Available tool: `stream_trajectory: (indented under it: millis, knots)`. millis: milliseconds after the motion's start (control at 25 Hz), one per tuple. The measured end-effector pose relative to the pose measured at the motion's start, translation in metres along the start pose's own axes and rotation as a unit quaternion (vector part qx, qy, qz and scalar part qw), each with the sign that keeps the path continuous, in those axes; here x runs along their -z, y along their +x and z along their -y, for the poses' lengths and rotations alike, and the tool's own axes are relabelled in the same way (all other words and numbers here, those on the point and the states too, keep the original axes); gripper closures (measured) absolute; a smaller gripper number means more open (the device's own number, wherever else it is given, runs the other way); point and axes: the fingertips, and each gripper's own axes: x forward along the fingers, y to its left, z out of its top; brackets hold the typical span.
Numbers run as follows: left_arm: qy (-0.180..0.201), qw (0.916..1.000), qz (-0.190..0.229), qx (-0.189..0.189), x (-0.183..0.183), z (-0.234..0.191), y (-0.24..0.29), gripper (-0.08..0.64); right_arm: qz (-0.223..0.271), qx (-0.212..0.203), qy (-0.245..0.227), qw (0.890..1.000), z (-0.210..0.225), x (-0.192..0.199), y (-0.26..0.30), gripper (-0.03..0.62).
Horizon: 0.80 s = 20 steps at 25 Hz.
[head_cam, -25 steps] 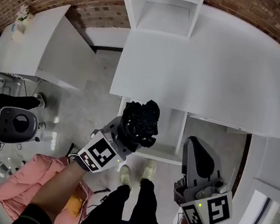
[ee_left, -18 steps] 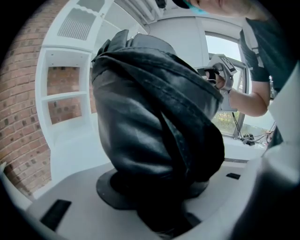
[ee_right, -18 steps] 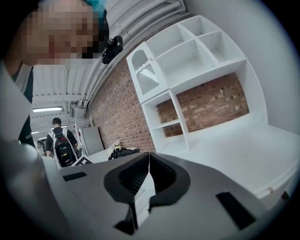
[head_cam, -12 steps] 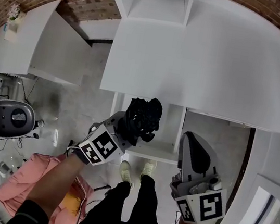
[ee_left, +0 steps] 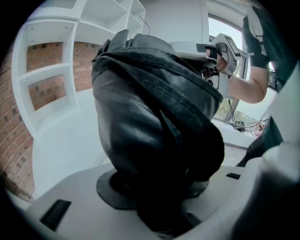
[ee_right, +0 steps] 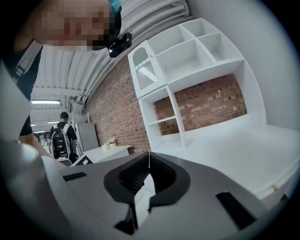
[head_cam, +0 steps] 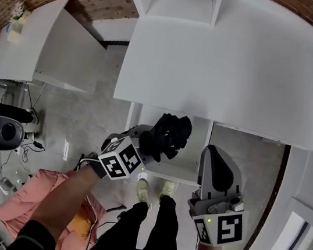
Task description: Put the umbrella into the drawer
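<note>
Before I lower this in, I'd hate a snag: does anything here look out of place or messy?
The umbrella in the left claw is loosely bunched, black folds bulging, so it might catch on the open drawer. A pink garment also lies crumpled on the floor.

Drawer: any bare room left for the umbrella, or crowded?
Bare drawer floor shows between the umbrella, held over it by the left gripper, and the right wall; what lies under the umbrella is hidden. Desk top is bare too. Tightest: front right corner, beside the right gripper.
</note>
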Motion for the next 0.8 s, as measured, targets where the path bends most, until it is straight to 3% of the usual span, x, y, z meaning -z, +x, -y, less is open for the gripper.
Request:
stream_trajectory:
  millis: [440, 800]
  knots:
    - [-0.029, 0.9952, -0.086, 0.037, 0.039, 0.004, 0.040, 0.357, 0.001, 0.027, -0.009, 1.000, 0.015, 0.016, 0.002, 0.589]
    - [-0.056, 0.9864, -0.143, 0.060, 0.064, 0.011, 0.071, 0.357, -0.009, 0.033, 0.017, 0.999, 0.026, 0.024, 0.000, 0.589]
